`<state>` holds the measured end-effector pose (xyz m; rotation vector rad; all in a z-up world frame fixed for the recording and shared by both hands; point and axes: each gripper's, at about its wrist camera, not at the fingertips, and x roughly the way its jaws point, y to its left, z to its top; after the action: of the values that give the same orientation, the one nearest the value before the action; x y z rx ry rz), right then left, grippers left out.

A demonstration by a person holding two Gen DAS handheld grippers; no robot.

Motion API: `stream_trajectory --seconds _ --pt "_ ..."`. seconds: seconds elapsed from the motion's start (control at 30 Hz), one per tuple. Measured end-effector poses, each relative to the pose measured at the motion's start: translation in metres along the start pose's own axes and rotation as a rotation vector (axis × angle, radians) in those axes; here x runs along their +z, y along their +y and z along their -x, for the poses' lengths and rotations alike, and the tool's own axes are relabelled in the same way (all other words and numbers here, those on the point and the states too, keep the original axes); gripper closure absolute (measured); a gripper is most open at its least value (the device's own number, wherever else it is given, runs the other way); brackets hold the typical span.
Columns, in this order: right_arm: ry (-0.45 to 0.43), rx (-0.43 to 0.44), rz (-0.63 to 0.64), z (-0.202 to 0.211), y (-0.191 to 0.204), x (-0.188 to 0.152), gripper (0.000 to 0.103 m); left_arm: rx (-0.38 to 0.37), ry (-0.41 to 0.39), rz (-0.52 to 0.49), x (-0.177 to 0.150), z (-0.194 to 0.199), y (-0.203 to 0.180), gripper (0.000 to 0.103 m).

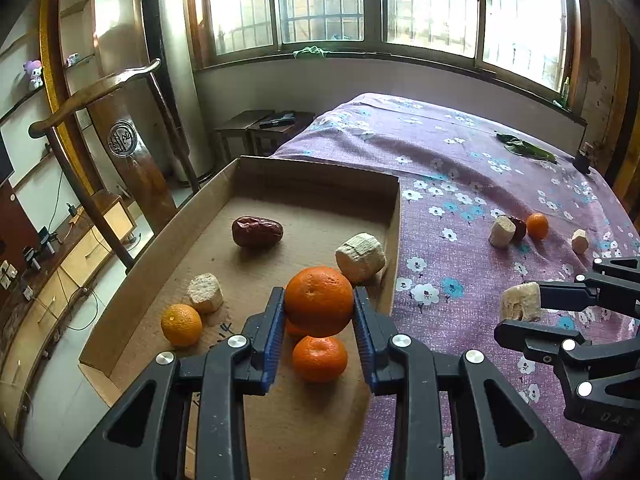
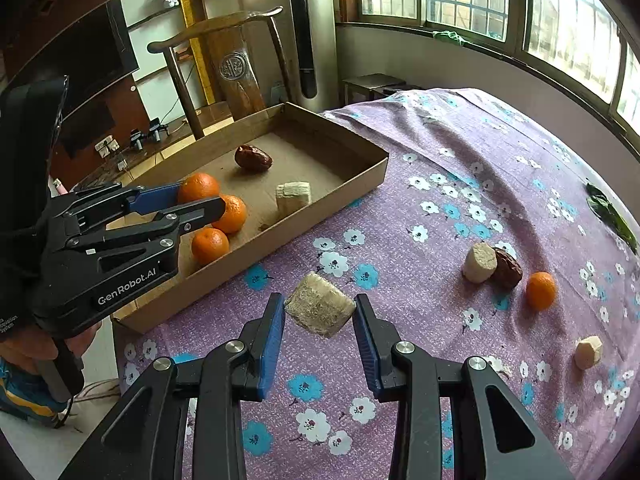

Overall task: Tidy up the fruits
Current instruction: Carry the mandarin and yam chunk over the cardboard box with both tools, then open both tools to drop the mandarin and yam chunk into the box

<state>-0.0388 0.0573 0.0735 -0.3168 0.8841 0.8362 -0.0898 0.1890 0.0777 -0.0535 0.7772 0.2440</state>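
Note:
My left gripper (image 1: 319, 309) is shut on an orange (image 1: 319, 300) and holds it above the near part of the cardboard tray (image 1: 394, 240). In the tray lie two more oranges (image 1: 181, 325) (image 1: 319, 358), a dark red date (image 1: 257, 232) and two pale chunks (image 1: 360, 257) (image 1: 205, 293). My right gripper (image 2: 320, 314) is shut on another pale chunk (image 2: 320, 310), lifted over the flowered cloth just right of the tray (image 2: 360, 184). The left gripper (image 2: 196, 197) with its orange (image 2: 199, 187) also shows in the right wrist view.
On the purple flowered cloth (image 2: 440, 152), to the right, lie a pale chunk (image 2: 479, 262), a date (image 2: 507, 268), an orange (image 2: 540, 290) and another pale chunk (image 2: 588, 352). A green leaf (image 2: 612, 216) lies farther back. A wooden chair (image 2: 224, 40) stands behind the tray.

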Motion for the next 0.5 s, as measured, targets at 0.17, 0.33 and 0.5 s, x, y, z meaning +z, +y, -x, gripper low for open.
stream_trajectory --seconds 0.17,0.33,0.5 --pt "0.008 0.016 0.034 -0.009 0.011 0.010 0.065 0.018 0.005 0.014 -0.003 -0.001 0.013 0.071" --pt "0.019 0.030 0.067 -0.018 0.024 0.018 0.065 0.034 0.015 0.034 -0.008 -0.001 0.029 0.071" --pt "0.031 0.043 0.092 -0.027 0.031 0.026 0.065 0.049 0.032 0.057 -0.014 -0.002 0.049 0.071"
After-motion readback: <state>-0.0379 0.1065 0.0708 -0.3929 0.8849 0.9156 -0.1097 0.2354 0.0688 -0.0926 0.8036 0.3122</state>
